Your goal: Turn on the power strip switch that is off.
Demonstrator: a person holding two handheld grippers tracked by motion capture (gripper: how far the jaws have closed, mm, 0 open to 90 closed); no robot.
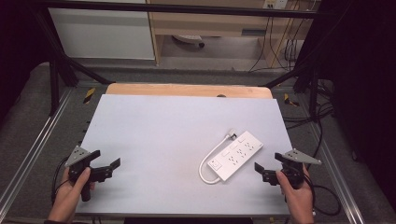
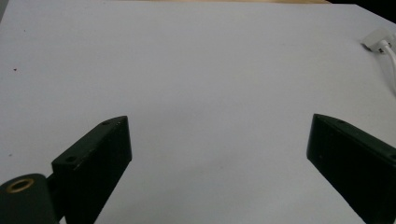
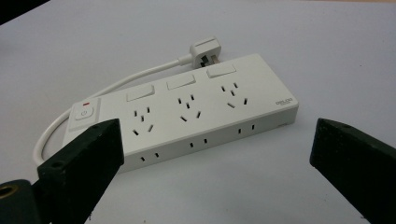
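Observation:
A white power strip (image 1: 235, 156) lies slantwise on the right half of the white table top (image 1: 163, 130). Its short cable (image 1: 205, 168) loops round from the switch end to the plug (image 1: 232, 135) at the far end. My right gripper (image 1: 267, 162) stands open just right of the strip, apart from it. In the right gripper view the strip (image 3: 187, 107) lies ahead of the open right gripper (image 3: 215, 133), plug (image 3: 205, 49) behind. My left gripper (image 1: 106, 158) is open near the front left, over bare table. In the left gripper view its jaws (image 2: 219, 135) hold nothing, and the plug (image 2: 378, 39) shows far right.
A wooden table edge (image 1: 187, 89) shows behind the white top. Black frame struts (image 1: 60, 60) rise at both back corners. Loose cables (image 1: 322, 112) lie on the floor at the right. A wooden cabinet (image 1: 210, 23) stands farther back.

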